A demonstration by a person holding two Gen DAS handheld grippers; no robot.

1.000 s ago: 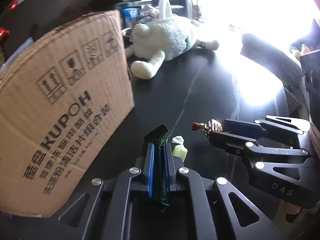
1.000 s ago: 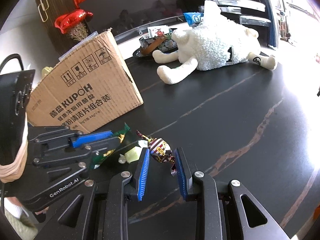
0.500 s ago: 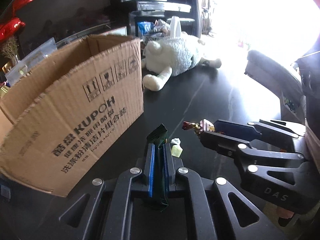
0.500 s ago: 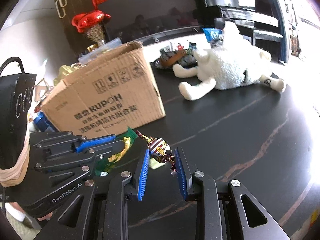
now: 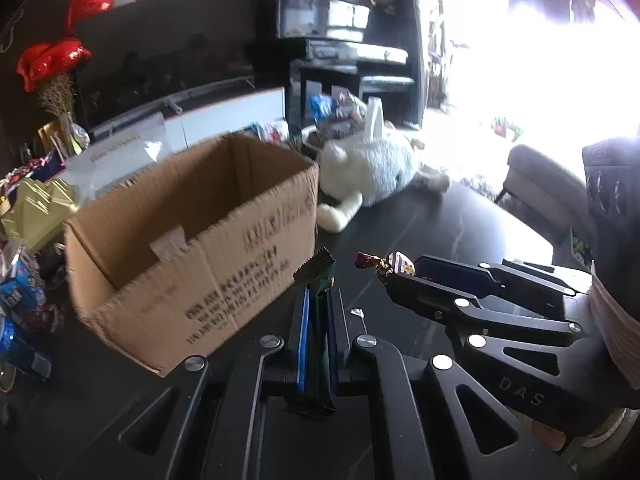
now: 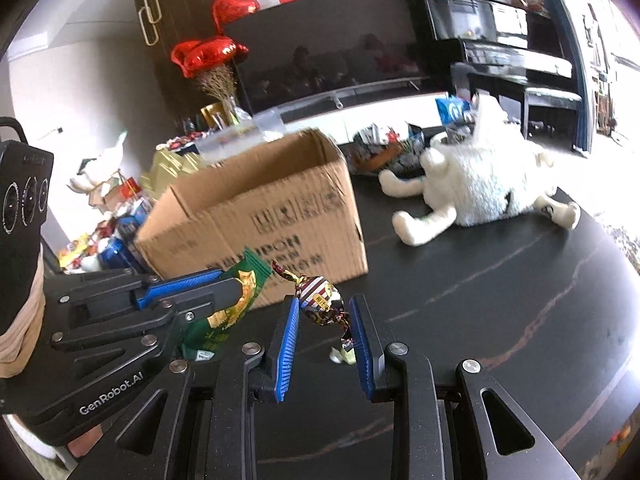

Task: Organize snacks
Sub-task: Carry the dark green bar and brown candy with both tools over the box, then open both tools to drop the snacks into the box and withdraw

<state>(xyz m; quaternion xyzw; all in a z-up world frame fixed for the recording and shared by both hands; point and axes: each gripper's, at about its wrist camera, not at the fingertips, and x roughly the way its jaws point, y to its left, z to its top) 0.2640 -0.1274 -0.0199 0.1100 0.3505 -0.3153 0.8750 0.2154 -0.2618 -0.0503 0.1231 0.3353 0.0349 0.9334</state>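
Observation:
My left gripper [image 5: 316,300] is shut on a flat dark green snack packet [image 5: 316,276], whose printed green face [image 6: 236,304] shows in the right wrist view. My right gripper [image 6: 326,312] is shut on a striped wrapped candy [image 6: 320,300] with twisted foil ends; the same candy [image 5: 394,264] pokes from the right gripper [image 5: 400,276] in the left wrist view. Both grippers hang side by side above the black table [image 6: 500,300], just in front of an open cardboard box [image 5: 192,240], also box [image 6: 260,208]. A small pale yellow candy [image 6: 344,356] lies on the table below.
A white plush toy [image 6: 484,184] lies behind and right of the box. Several snack packets and cans [image 5: 20,292] are piled left of the box, and a dish of snacks [image 6: 384,152] stands behind it. Red heart balloons [image 6: 208,52] stand at the back.
Both grippers have risen with their snacks still held. The box's open top and inside have come into view, and the table and pale candy have dropped lower and farther away.

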